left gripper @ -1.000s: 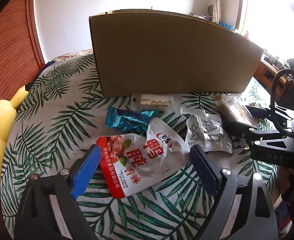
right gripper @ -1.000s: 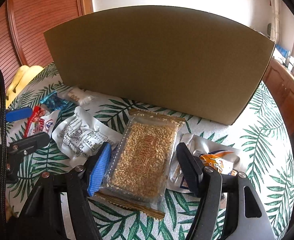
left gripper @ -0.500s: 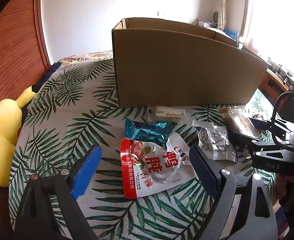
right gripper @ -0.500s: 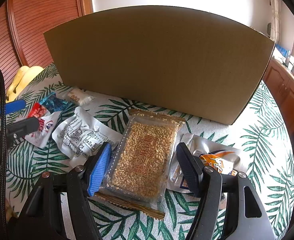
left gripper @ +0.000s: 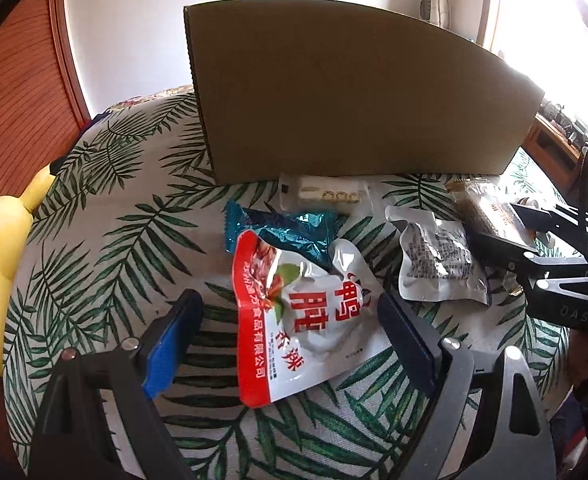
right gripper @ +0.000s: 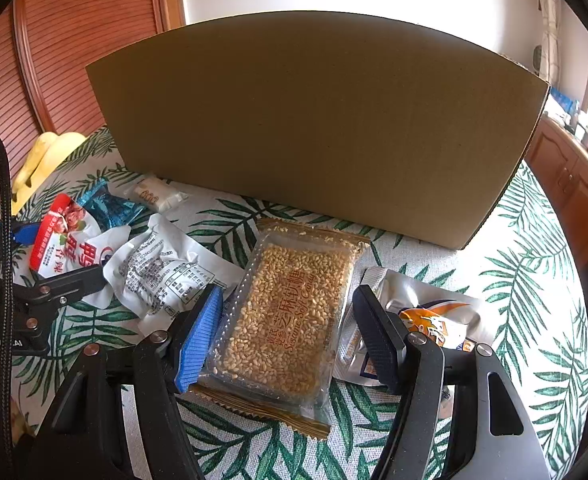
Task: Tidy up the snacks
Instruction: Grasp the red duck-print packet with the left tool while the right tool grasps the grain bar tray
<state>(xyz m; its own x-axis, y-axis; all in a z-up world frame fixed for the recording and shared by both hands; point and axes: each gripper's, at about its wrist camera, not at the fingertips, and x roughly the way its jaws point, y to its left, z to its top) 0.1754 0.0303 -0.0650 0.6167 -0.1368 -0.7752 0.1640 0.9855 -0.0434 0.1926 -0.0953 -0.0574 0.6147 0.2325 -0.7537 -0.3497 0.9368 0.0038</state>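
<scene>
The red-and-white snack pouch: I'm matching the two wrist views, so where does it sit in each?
Left wrist: the red-and-white pouch lies at centre, between the left gripper's closing fingers, no pad touching it.
Right wrist: the same pouch lies at the far left, past the grey foil packet.
Shared landmark: the cardboard box standing behind the snacks in both views.

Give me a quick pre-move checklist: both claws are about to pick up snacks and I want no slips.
1. Left claw straddles the red-and-white pouch, jaws closing: ok.
2. Left pads pressing the pouch: not ok, gaps on both sides.
3. Right claw straddles the sesame candy pack: ok.
4. Right pads gripping the pack: cannot tell.
5. Teal wrapper clear of the pouch: not ok, the pouch overlaps it.
6. Cardboard box open on top: cannot tell.
</scene>
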